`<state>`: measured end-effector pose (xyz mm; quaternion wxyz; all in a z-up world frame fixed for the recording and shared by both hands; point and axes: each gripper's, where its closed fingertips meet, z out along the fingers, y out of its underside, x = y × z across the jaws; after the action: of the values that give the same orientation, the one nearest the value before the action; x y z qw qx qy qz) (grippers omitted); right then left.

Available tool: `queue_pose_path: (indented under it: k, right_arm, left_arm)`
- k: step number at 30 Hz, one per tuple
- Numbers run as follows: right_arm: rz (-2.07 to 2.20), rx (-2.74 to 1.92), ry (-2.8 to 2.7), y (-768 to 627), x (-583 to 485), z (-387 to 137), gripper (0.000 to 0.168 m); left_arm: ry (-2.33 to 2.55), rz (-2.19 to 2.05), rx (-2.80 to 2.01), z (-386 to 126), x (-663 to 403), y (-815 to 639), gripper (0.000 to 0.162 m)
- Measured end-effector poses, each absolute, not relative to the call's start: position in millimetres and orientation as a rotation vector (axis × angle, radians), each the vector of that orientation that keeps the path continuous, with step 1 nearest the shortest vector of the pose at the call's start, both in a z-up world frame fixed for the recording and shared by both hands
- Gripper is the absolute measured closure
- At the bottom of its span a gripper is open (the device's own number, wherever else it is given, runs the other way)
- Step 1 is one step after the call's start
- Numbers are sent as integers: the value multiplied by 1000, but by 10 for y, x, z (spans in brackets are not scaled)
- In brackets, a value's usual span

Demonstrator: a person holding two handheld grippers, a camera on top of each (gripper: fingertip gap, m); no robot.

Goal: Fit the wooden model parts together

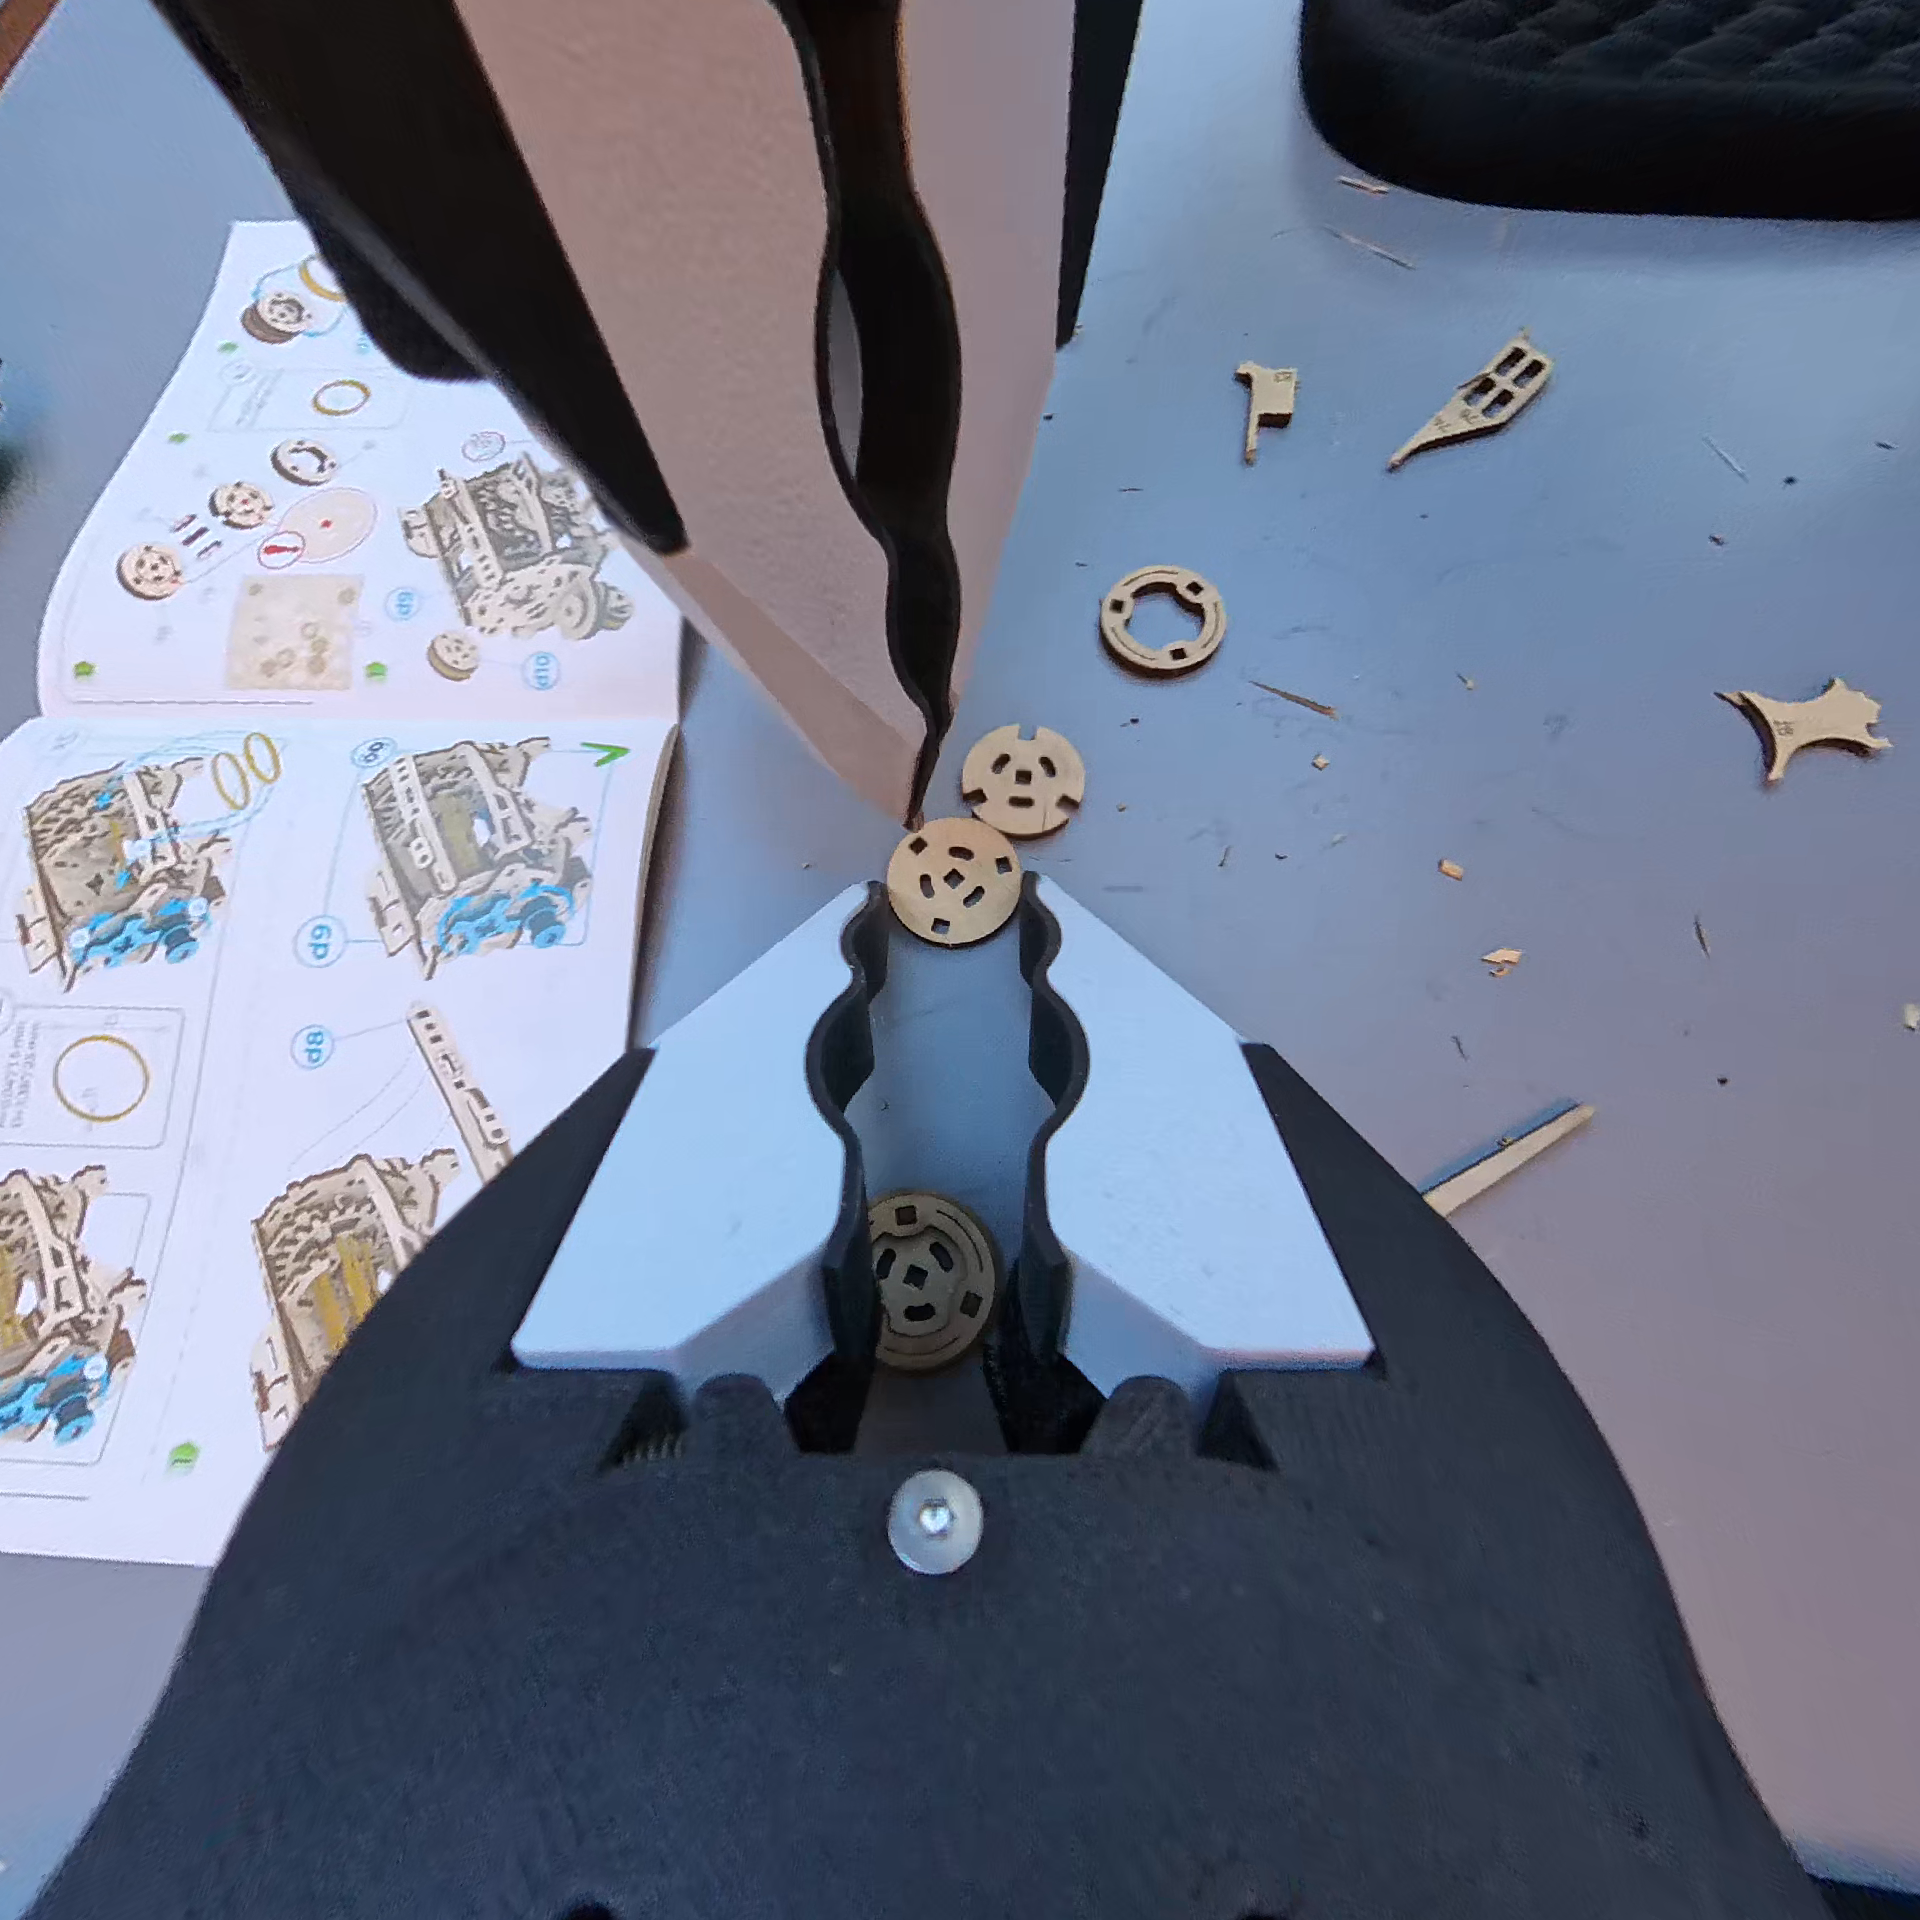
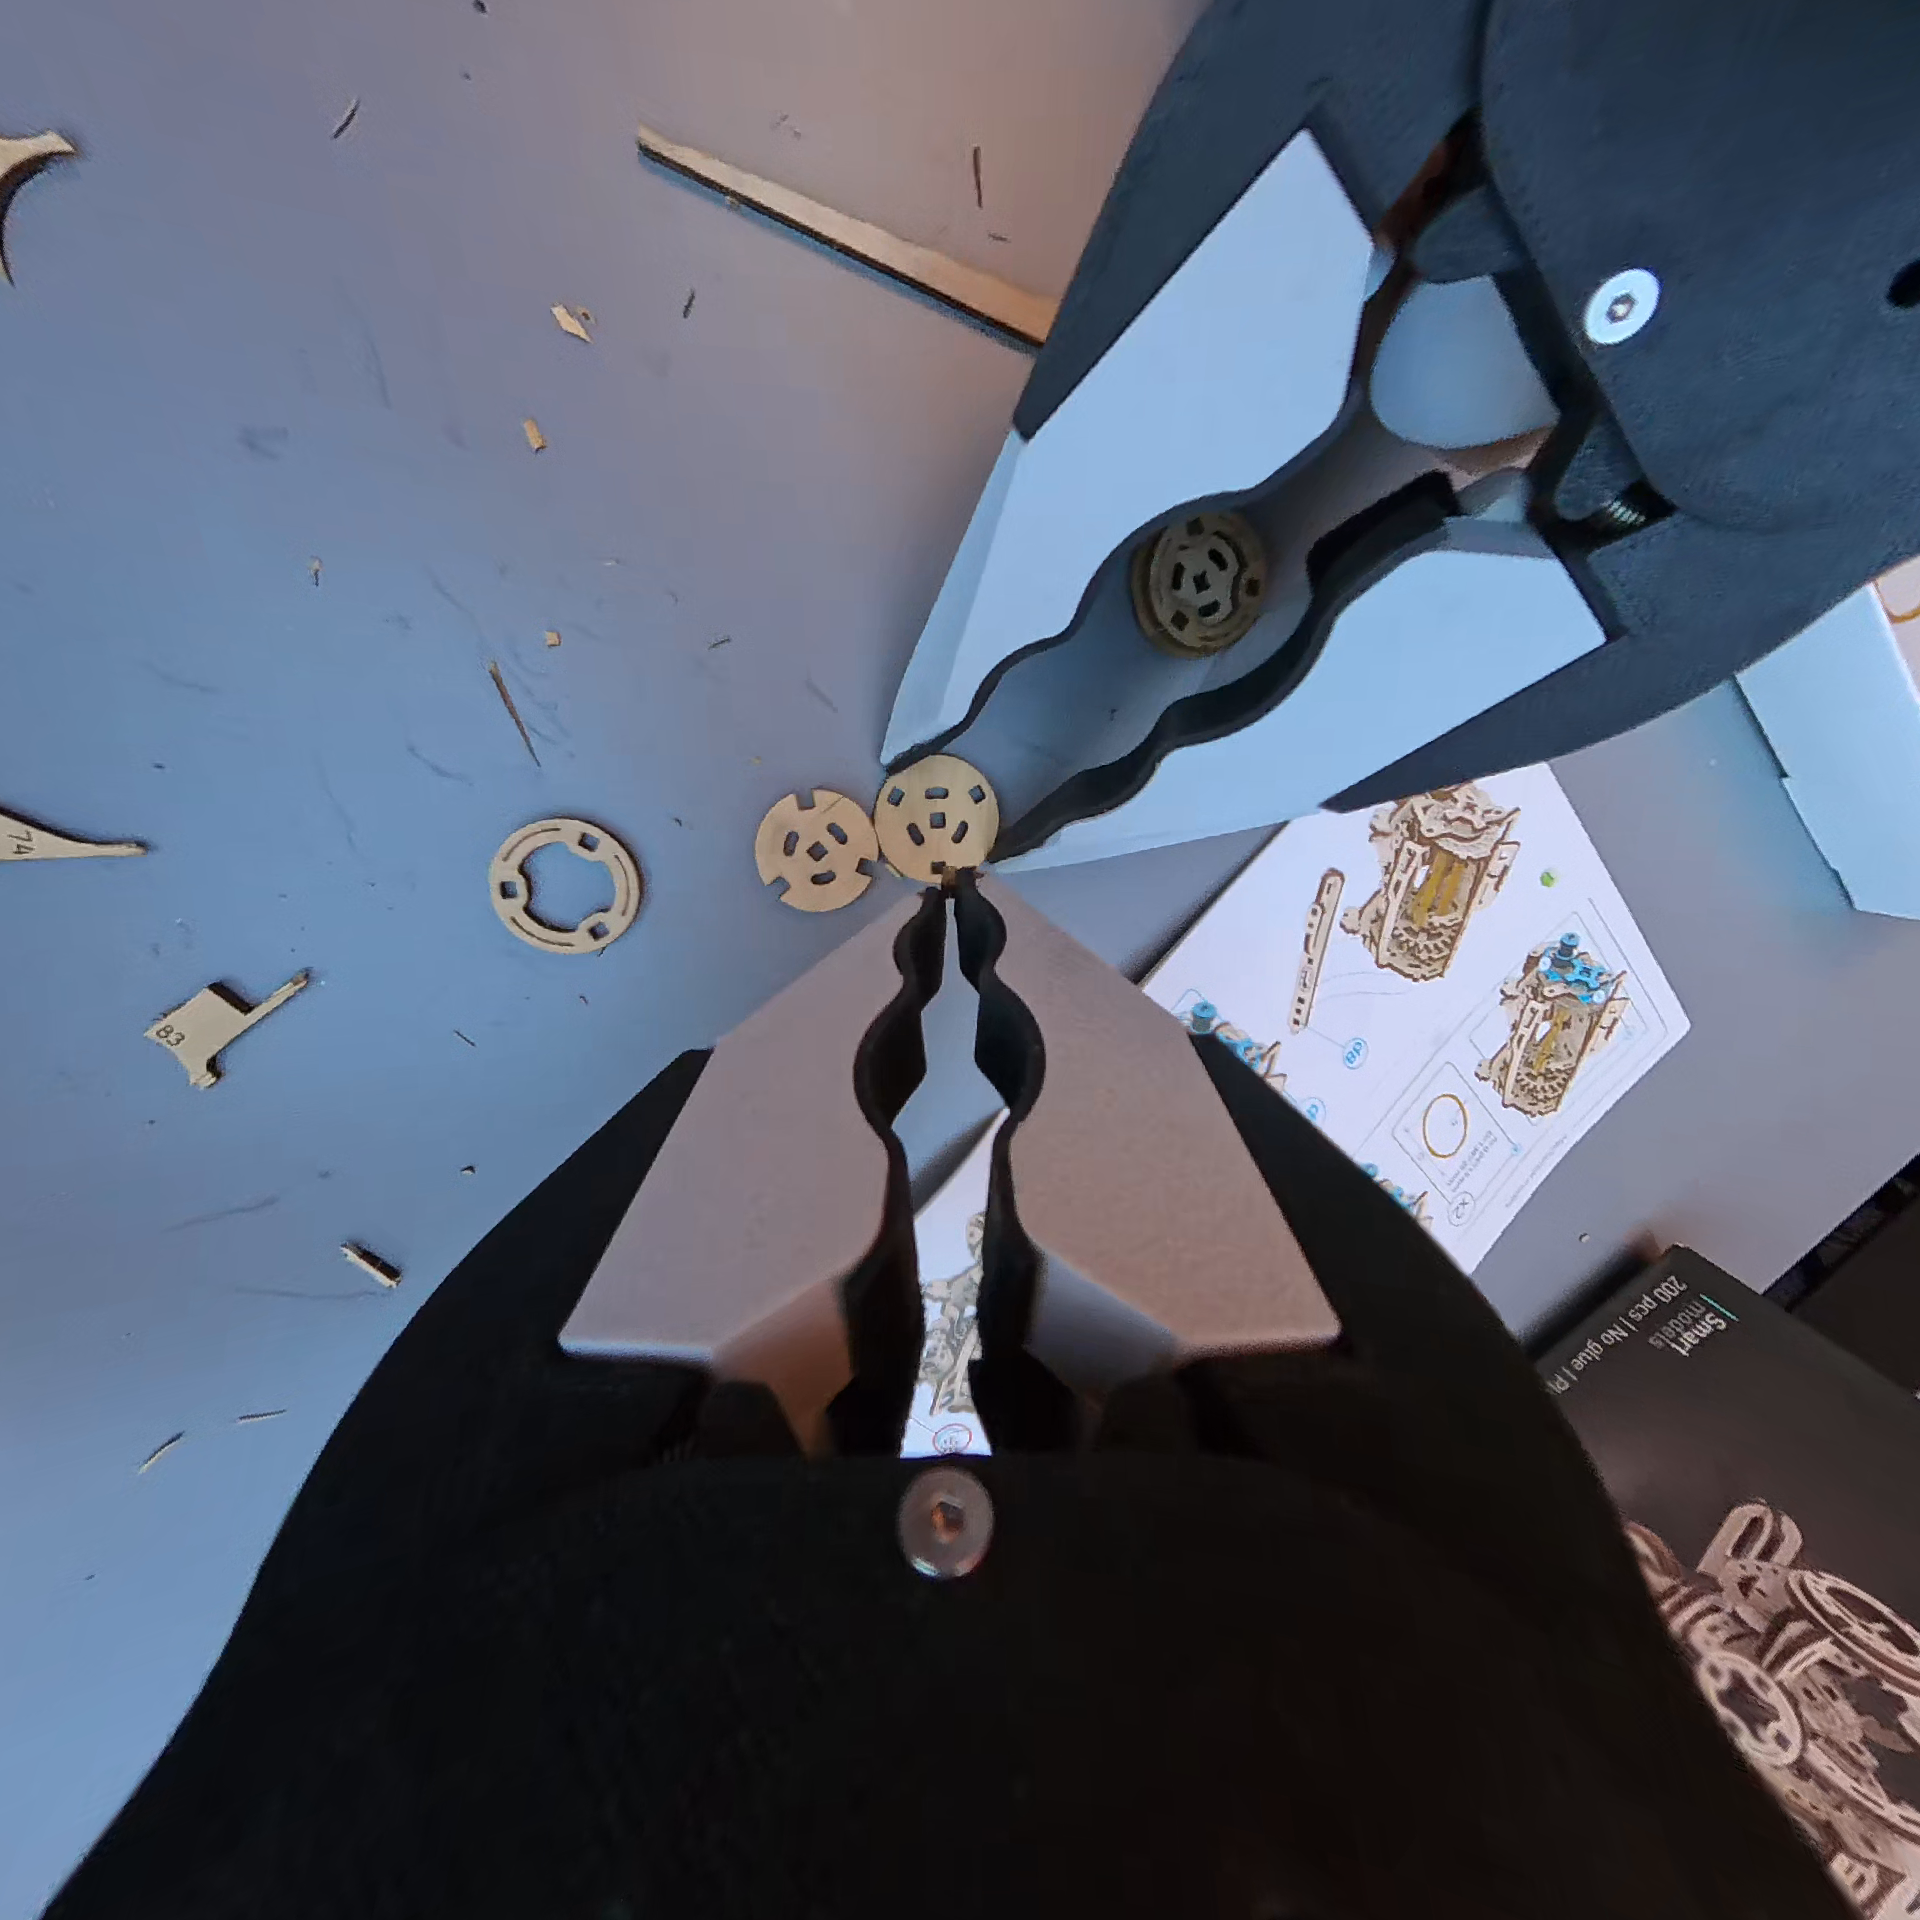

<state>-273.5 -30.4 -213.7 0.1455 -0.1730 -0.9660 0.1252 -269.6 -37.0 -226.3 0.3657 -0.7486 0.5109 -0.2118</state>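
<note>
My left gripper [image 1: 951, 889] is shut on a round wooden disc [image 1: 953, 868] with several small slots, holding it flat by its edges between the fingertips. The disc also shows in the right wrist view [image 2: 935, 816]. My right gripper [image 2: 951, 883] is closed on a tiny wooden peg [image 2: 943, 871], barely visible, with its tips at the disc's rim. A notched disc [image 1: 1023, 779] lies touching the held disc. A darker layered disc [image 1: 928, 1280] lies on the table under my left fingers. A wooden ring [image 1: 1162, 621] lies farther off.
An open instruction booklet [image 1: 312, 831] lies at the left. A dark kit box [image 2: 1714, 1455] sits beside it. Scrap wood pieces [image 1: 1475, 400], a wooden strip [image 1: 1507, 1153] and splinters are scattered over the grey table [image 1: 1455, 831]. A black padded object [image 1: 1610, 94] is at the far edge.
</note>
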Motion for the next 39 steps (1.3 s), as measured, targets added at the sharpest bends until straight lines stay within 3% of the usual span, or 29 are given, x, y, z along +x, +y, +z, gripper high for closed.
queue_pose_path:
  k: [39]
  right_arm:
    - [120, -565, -2872, -264, -2727, -2266, 167]
  left_arm:
    - [1318, -549, -1922, -2261, -2691, -384, 138]
